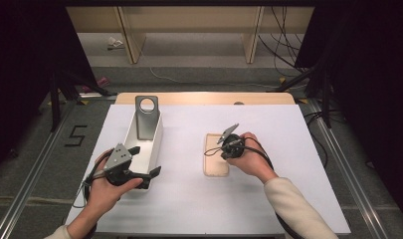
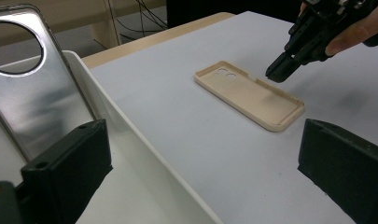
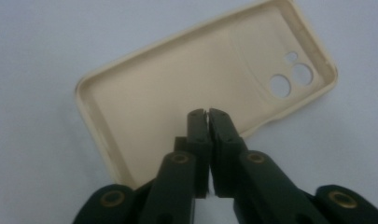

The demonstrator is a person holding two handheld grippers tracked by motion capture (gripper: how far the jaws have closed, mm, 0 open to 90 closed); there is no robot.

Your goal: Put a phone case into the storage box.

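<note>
A beige phone case (image 1: 216, 162) (image 2: 252, 95) (image 3: 177, 84) lies open side up on the white table, its camera holes at the far end. My right gripper (image 1: 225, 152) (image 2: 277, 74) (image 3: 207, 114) points down at the case's right rim; its jaws stand together with a thin slit between them, and I see nothing in that slit. My left gripper (image 1: 145, 160) (image 2: 205, 140) is open at the near end of a white bin (image 1: 157, 142) (image 2: 130, 140), one jaw on each side of the bin's right wall.
A shiny metal plate with a round hole (image 1: 147, 117) (image 2: 37, 93) leans upright inside the bin at its far end. The white table top (image 1: 278, 149) has a wooden strip along its far edge. Cables lie on the floor behind.
</note>
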